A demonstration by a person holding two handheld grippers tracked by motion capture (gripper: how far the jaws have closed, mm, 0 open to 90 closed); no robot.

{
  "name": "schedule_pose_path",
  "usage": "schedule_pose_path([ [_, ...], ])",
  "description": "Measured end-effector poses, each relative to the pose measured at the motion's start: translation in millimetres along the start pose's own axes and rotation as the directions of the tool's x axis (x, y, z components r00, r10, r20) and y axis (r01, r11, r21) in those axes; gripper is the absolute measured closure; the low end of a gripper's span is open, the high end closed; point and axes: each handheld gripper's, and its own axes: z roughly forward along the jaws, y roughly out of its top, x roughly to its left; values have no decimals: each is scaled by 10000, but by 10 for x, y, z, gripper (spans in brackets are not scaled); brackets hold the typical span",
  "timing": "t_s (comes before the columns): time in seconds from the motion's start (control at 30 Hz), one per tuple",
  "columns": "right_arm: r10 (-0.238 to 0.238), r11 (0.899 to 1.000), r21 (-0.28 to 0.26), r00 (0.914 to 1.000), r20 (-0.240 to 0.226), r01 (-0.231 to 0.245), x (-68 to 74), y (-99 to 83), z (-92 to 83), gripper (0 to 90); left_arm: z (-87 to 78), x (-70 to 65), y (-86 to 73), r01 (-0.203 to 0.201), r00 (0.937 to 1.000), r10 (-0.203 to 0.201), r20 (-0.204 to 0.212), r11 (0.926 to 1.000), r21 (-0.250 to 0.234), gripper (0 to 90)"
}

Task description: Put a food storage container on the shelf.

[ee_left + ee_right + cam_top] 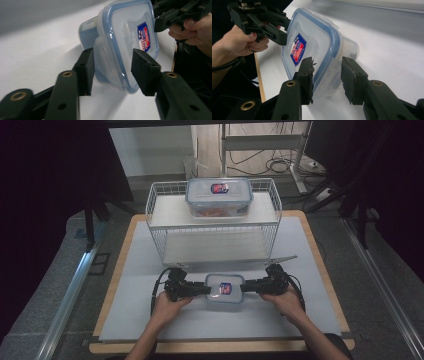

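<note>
A small clear container with a blue-rimmed lid and a red and blue label sits on the white mat, between my two grippers. My left gripper is at its left end. In the left gripper view one jaw lies against the side latch flap and the other on the lid rim, closed on that end. My right gripper is at the right end. In the right gripper view one jaw rests by the lid of the container, and the other stands a little off the base.
A white wire rack stands behind on the mat, with a larger lidded container on its top shelf. The wooden table edge frames the mat. Bare mat lies in front of the hands.
</note>
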Motion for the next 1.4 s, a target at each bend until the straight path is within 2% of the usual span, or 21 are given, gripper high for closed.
schedule_pose_path([
  [0.1,51,10000,-6,10000,-57,-51,-10,3,3,620,4,18,0,13,10000,-13,4,10000,-6,494],
  [0.23,26,10000,-5,10000,-68,-26,-8,0,1,620,14,72,4,90,9993,-91,353,9999,44,472],
  [0.33,17,10000,-8,10000,-74,-17,-12,0,2,620,14,87,3,94,9981,-96,611,10000,34,505],
  [0.53,-36,10000,-4,9999,-98,36,-7,-7,-5,622,13,96,-8,20,9971,-22,761,10000,33,523],
  [0.63,0,10000,-28,9999,-158,-1,-12,-15,-4,613,11,90,-15,13,9973,-14,733,10000,17,527],
  [0.77,30,9999,140,9997,-223,-27,-17,-50,59,515,11,87,-22,69,9974,-69,717,10000,-2,528],
  [0.9,305,9995,100,9990,-333,-302,-33,-77,81,497,9,79,-38,178,9973,-175,710,9998,-41,529],
  [1.07,885,9961,34,9941,-632,-885,-60,-95,62,559,-3,25,-69,329,9979,-322,565,9994,-103,539],
  [1.4,921,9956,-92,9935,-675,-929,-39,-85,53,571,-16,-46,-75,716,9967,-712,382,9974,-99,551],
])
